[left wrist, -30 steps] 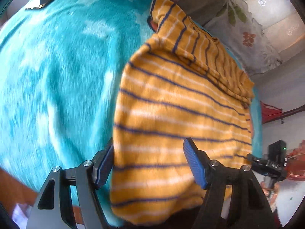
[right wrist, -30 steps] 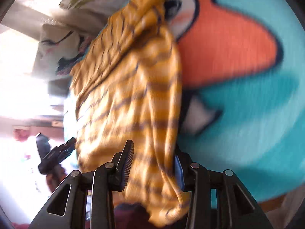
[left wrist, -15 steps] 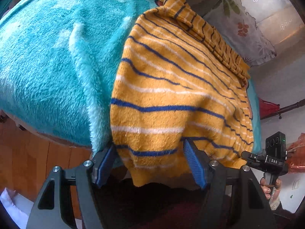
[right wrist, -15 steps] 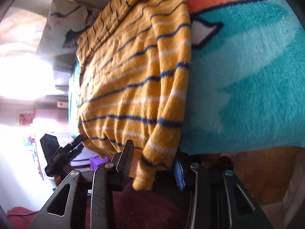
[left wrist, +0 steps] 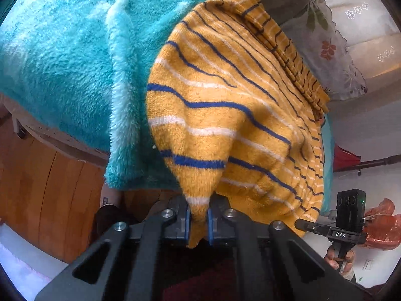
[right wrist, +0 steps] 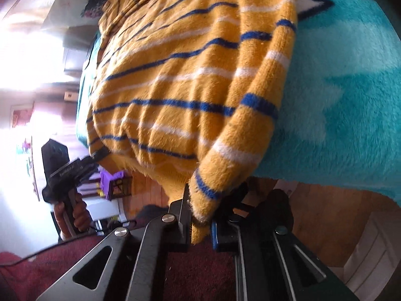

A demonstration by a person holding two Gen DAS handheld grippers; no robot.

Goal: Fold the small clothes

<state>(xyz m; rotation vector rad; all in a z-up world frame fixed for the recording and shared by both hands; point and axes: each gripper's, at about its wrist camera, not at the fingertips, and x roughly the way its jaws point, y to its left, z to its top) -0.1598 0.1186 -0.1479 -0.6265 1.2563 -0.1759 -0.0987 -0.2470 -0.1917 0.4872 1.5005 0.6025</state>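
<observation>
Striped sweater (left wrist: 225,115); right hand-held gripper (left wrist: 299,223) reads "DAS".

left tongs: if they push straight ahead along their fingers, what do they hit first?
The striped sweater: the left tongs have just closed on its near corner, so more of its knit lies directly ahead. Behind that likely the teal blanket; depth is unclear.

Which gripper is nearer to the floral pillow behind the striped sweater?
Left. The left gripper grips the sweater corner on the floral pillow's side; the right gripper grips the opposite corner, farther away.
</observation>
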